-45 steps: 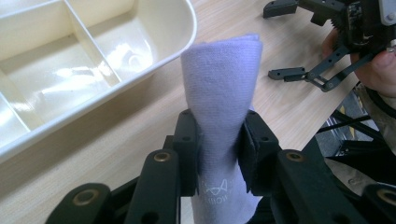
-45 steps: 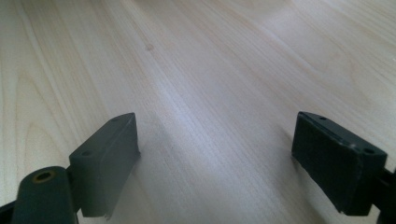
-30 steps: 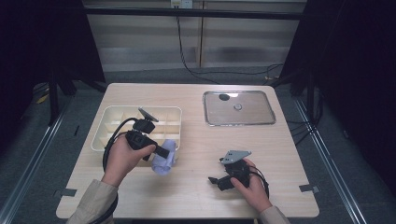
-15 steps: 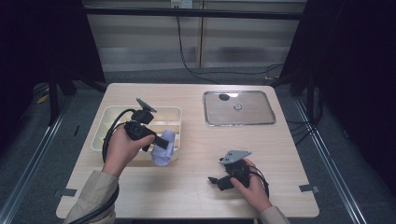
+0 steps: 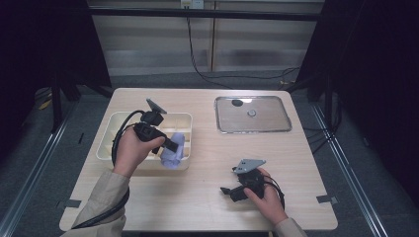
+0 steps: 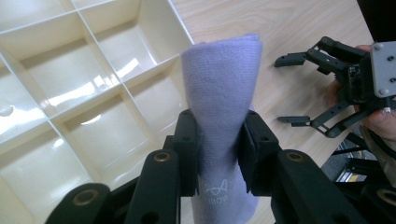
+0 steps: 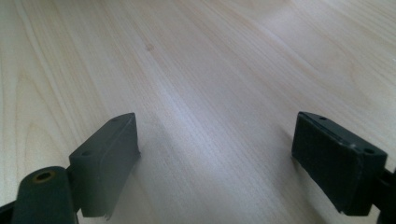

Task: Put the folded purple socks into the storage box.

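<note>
A rolled lavender cloth (image 6: 223,98) was pinched between the pads of the left gripper (image 5: 168,144) and was held over the front right corner of the cream divided tray (image 5: 109,143), which sat toward the left edge of the tabletop (image 5: 197,197). The right gripper (image 5: 232,190) was rested near the front edge of the tabletop with its jaws spread wide and nothing between them. A metal tray (image 5: 253,129) was seen near the back right corner.
</note>
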A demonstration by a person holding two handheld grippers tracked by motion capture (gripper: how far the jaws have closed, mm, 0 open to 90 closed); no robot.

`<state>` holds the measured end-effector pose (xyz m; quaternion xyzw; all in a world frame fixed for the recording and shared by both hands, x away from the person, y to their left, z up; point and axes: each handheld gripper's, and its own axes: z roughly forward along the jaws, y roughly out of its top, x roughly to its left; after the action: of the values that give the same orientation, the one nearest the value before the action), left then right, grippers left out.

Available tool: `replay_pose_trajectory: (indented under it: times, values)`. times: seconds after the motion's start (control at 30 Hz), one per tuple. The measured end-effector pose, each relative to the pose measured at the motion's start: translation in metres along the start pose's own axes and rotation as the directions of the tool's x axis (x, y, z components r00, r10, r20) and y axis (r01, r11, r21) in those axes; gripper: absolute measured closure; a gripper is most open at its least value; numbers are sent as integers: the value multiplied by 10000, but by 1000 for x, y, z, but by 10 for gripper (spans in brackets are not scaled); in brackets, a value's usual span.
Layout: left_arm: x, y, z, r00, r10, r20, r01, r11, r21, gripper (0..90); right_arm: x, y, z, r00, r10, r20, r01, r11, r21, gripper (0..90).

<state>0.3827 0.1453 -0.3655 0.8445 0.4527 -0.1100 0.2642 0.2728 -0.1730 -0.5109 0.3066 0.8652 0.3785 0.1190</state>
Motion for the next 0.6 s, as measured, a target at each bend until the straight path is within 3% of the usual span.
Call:
replay_pose_trajectory:
  times: [0.13, 0.6]
  values:
    - [3, 2, 1, 9998, -200, -41, 200, 9997, -134, 706, 0, 0, 0, 10000, -1, -2, 1, 10000, 0, 144]
    - [10, 10, 9, 9994, -315, -164, 313, 9994, -112, 706, 0, 0, 0, 10000, -4, -4, 4, 10000, 0, 144]
